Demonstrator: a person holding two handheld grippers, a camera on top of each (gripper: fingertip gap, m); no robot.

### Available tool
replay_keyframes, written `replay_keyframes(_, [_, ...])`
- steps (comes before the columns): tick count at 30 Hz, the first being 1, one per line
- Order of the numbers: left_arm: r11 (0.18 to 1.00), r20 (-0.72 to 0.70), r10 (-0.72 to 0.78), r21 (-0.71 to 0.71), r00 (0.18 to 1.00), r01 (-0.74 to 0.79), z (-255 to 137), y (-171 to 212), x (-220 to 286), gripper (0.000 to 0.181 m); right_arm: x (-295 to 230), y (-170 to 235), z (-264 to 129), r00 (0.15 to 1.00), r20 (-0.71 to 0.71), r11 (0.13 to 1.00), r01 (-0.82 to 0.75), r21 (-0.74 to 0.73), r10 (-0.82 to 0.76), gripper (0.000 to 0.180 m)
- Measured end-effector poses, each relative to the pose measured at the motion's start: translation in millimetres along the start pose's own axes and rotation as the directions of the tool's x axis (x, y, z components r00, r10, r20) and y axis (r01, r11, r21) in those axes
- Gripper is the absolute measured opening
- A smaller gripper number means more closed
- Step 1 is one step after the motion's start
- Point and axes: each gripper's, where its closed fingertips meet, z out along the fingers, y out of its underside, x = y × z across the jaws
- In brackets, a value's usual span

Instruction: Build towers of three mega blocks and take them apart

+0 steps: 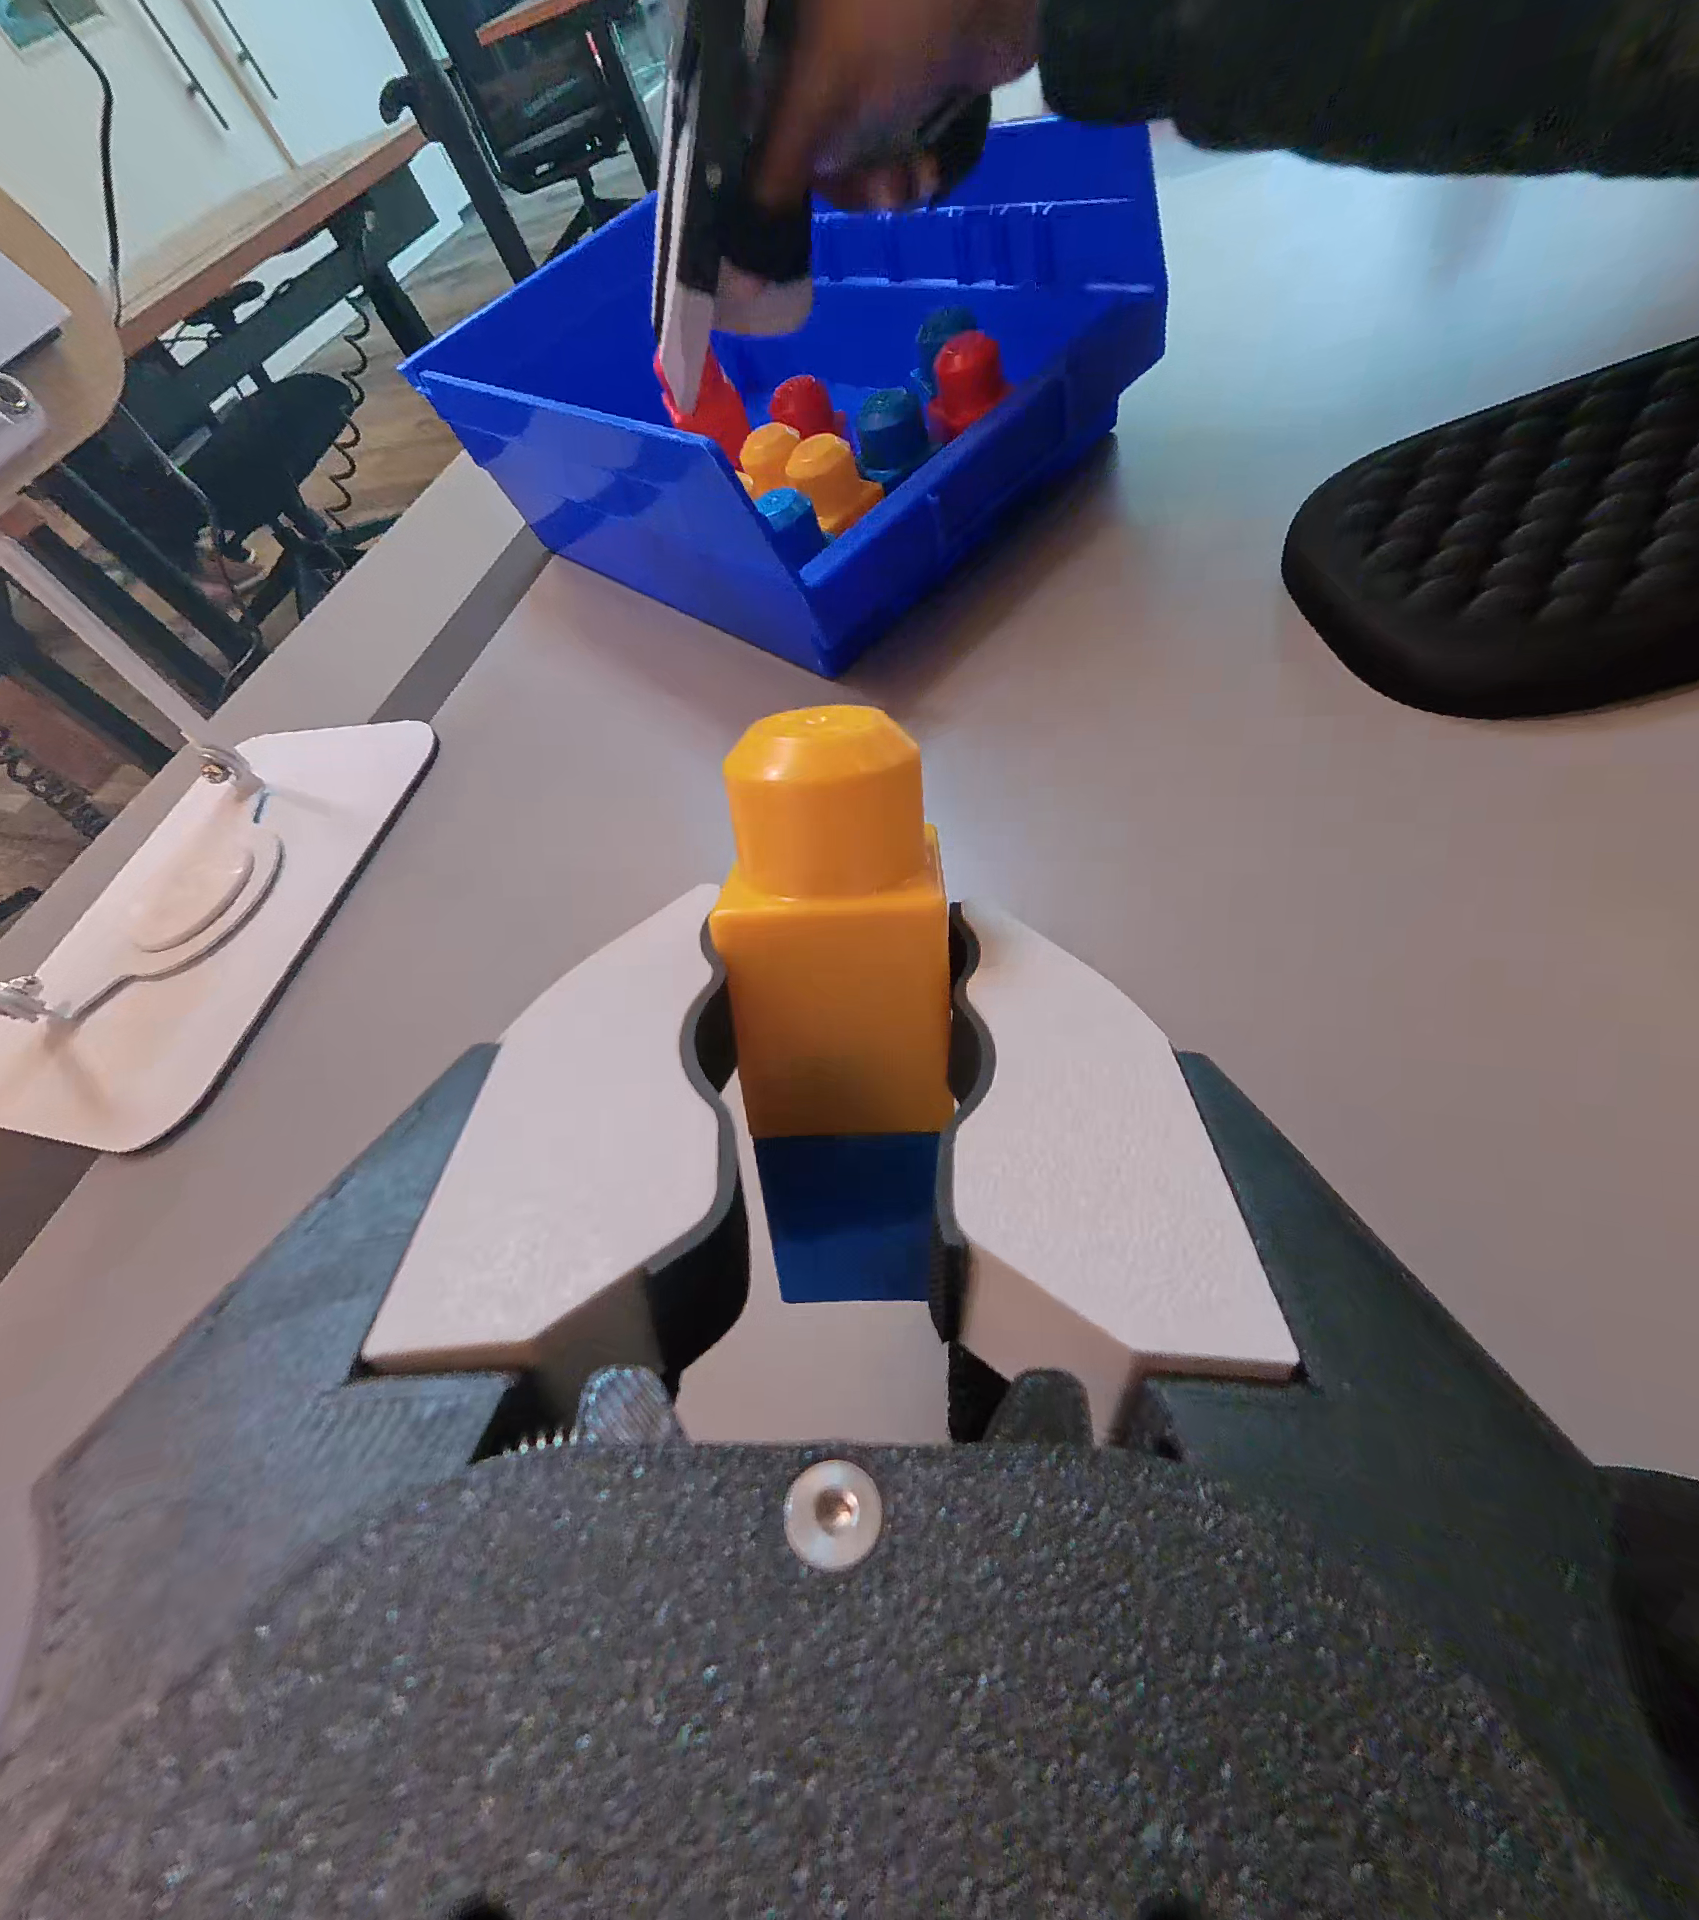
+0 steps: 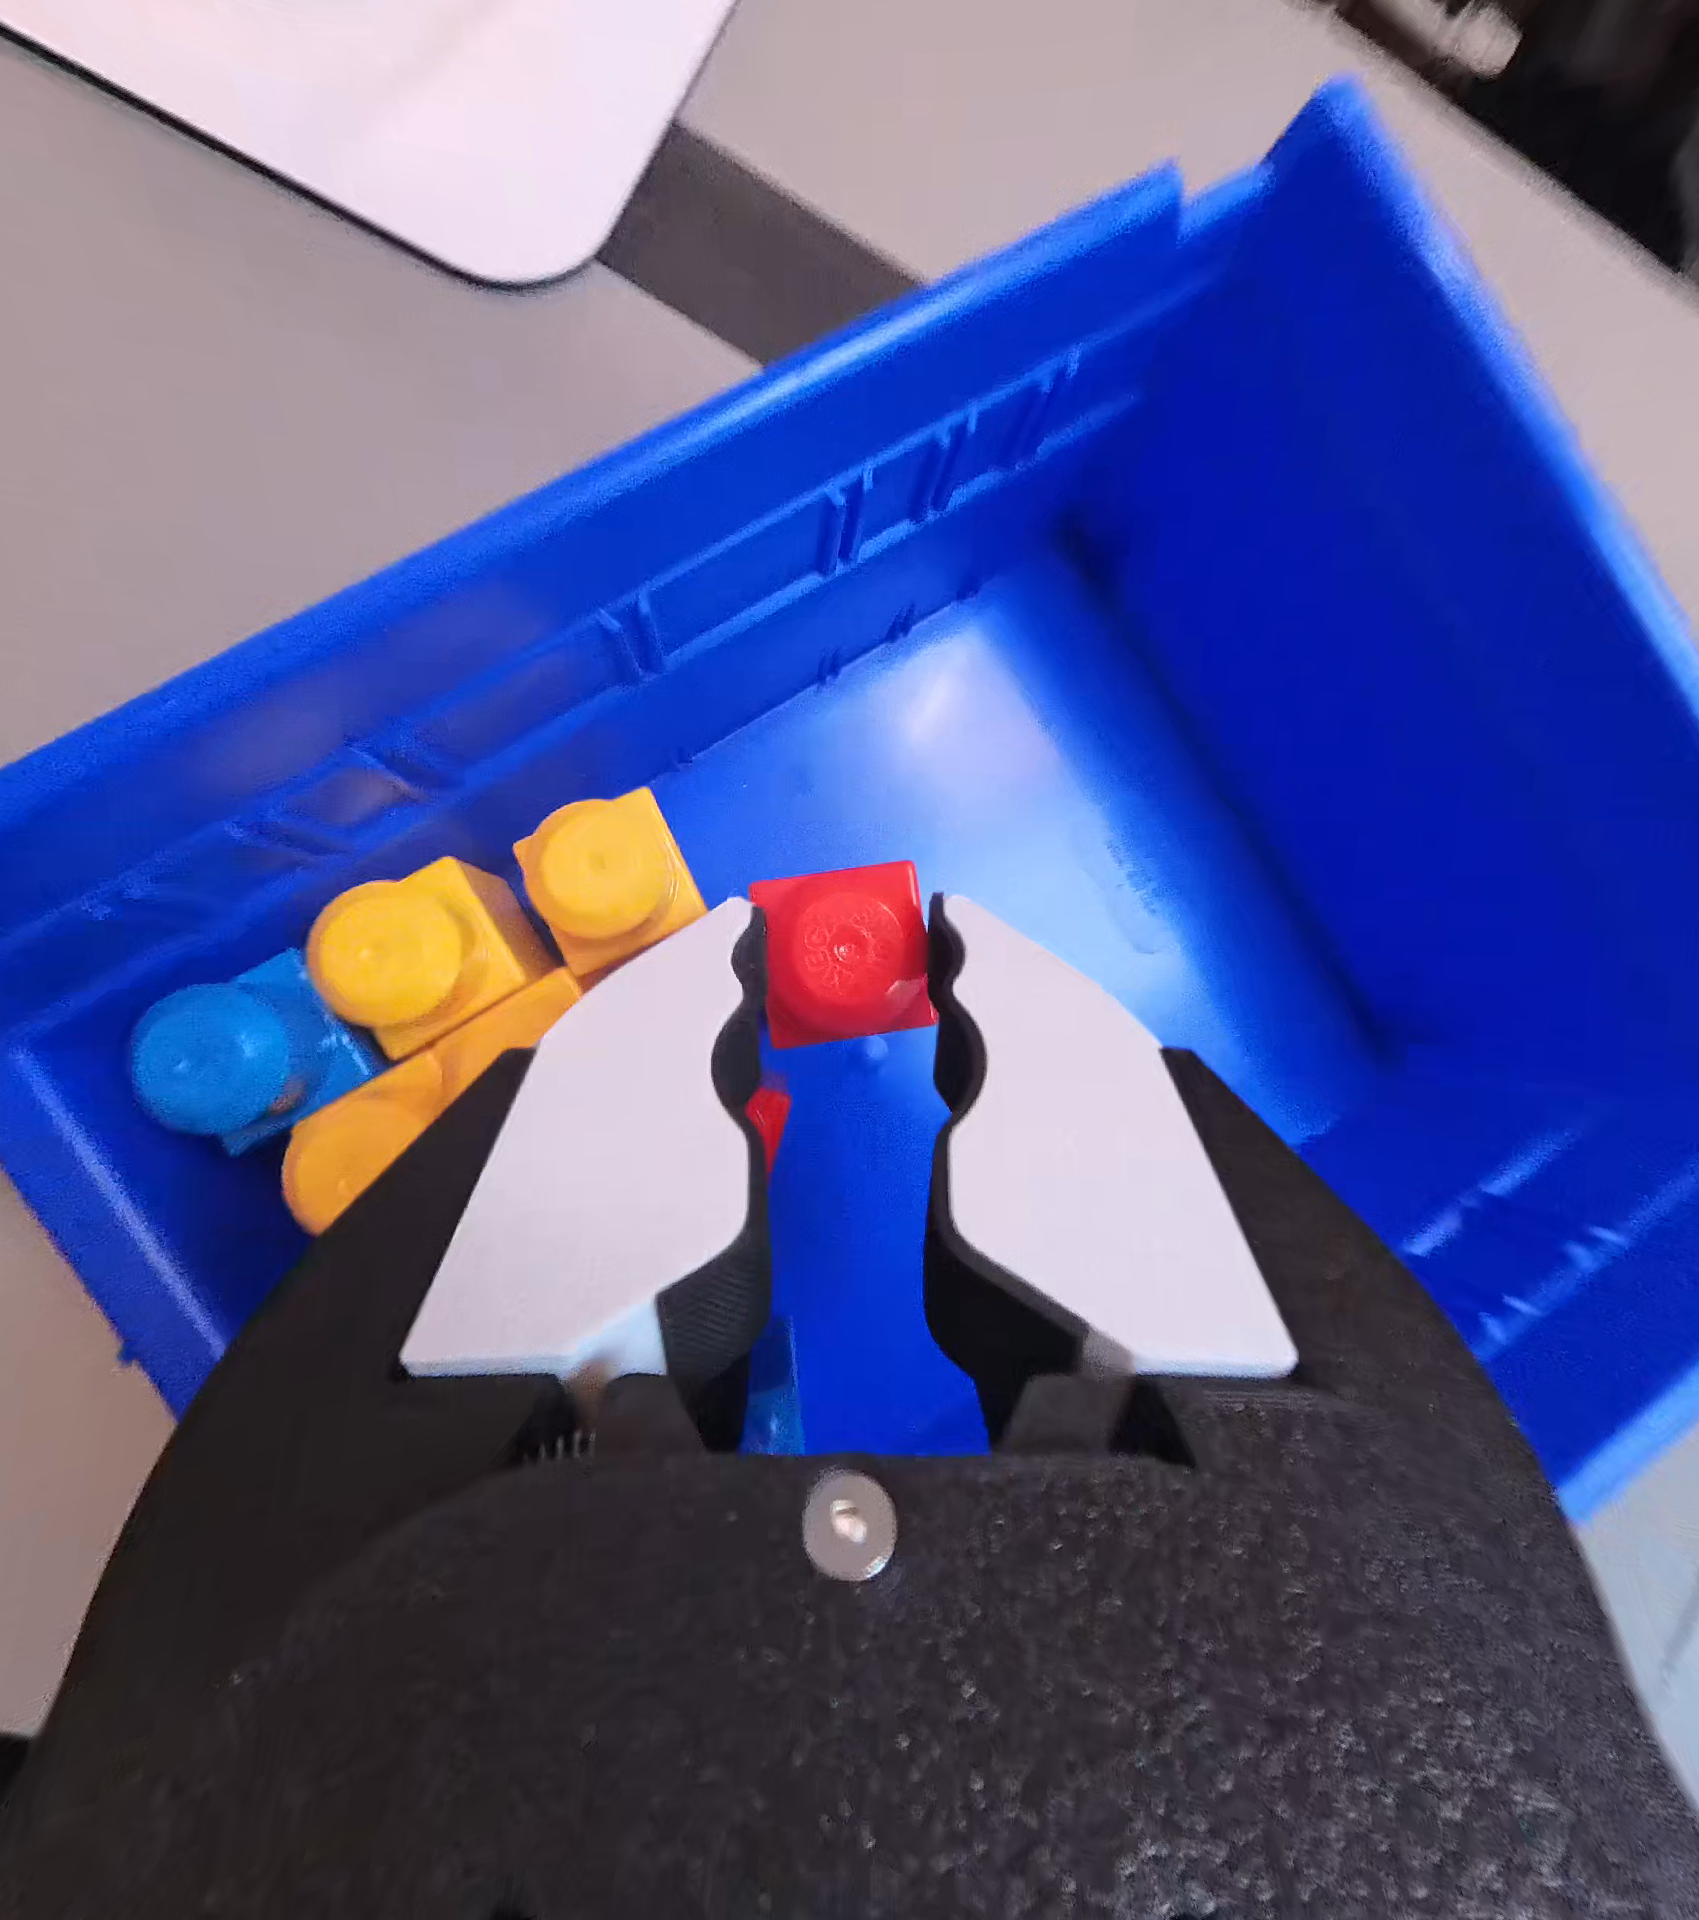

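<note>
My left gripper (image 1: 834, 935) is shut on a two-block stack: a yellow block (image 1: 832, 935) on top of a blue block (image 1: 850, 1216), held upright over the grey table. My right gripper (image 2: 840, 935) is inside the blue bin (image 2: 1396, 675), its fingertips closed on the sides of a red block (image 2: 845, 956) seen from above. In the left wrist view the right gripper (image 1: 694, 384) reaches down into the bin (image 1: 616, 488) at a red block (image 1: 715, 410). Several yellow, blue and red blocks lie in the bin.
A black textured wrist pad (image 1: 1572, 530) lies on the table at right. A white flat stand base (image 1: 190, 925) sits at the table's left edge, also seen in the right wrist view (image 2: 388, 114). A person's sleeve (image 1: 1447, 73) crosses the top. Desks and chairs stand beyond the table. Spacing between my two grippers at the tips: around 35 cm.
</note>
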Motion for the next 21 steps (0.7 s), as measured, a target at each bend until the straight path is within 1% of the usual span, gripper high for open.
replay_keyframes(3, [1.000, 0.002, -0.007, -0.004, 1.000, 0.007, 0, 3, -2, 0.037, -8, 14, 20, 0.998, 0.033, 0.994, -0.054, -0.092, 0.057, 0.030])
replay_keyframes(5, [1.000, 0.001, -0.007, -0.004, 1.000, 0.007, -1, 3, -2, 0.037, -18, 14, 17, 0.989, 0.090, 0.990, -0.105, -0.096, 0.114, 0.030])
replay_keyframes(7, [1.000, -0.001, -0.004, -0.002, 1.000, 0.004, 0, 2, -1, 0.037, -25, 22, 16, 0.988, 0.109, 0.986, -0.092, -0.136, 0.107, 0.030])
replay_keyframes(10, [1.000, -0.003, 0.006, -0.008, 1.000, -0.006, 2, 3, 2, 0.037, -35, 23, 12, 0.984, 0.150, 0.989, -0.079, -0.122, 0.097, 0.031])
replay_keyframes(11, [1.000, -0.005, 0.007, -0.009, 1.000, -0.007, 3, 4, 3, 0.037, -37, 23, 11, 0.982, 0.159, 0.991, -0.080, -0.110, 0.097, 0.033])
replay_keyframes(12, [1.000, -0.007, 0.007, -0.008, 1.000, -0.007, 4, 4, 3, 0.037, -36, 21, 9, 0.984, 0.150, 0.992, -0.082, -0.091, 0.095, 0.040])
replay_keyframes(15, [1.000, -0.017, 0.002, 0.001, 1.000, -0.002, 5, 3, 6, 0.037, -37, 4, -7, 0.991, 0.124, 0.998, -0.053, 0.019, 0.051, 0.055])
replay_keyframes(17, [1.000, -0.018, 0.006, 0.002, 1.000, -0.006, 6, 2, 8, 0.037, -54, -19, -30, 0.991, 0.124, 0.985, 0.016, 0.172, -0.038, 0.056])
replay_keyframes(18, [1.000, -0.021, 0.010, 0.003, 1.000, -0.010, 6, 2, 9, 0.037, -72, -31, -45, 0.982, 0.152, 0.963, 0.068, 0.260, -0.110, 0.055])
replay_keyframes(19, [1.000, -0.027, 0.012, 0.006, 1.000, -0.012, 6, 1, 10, 0.037, -99, -39, -62, 0.958, 0.208, 0.933, 0.117, 0.341, -0.196, 0.054])
replay_keyframes(21, [1.000, -0.045, 0.021, 0.016, 0.999, -0.020, 7, 0, 15, 0.037, -166, -43, -95, 0.854, 0.365, 0.863, 0.174, 0.474, -0.372, 0.054])
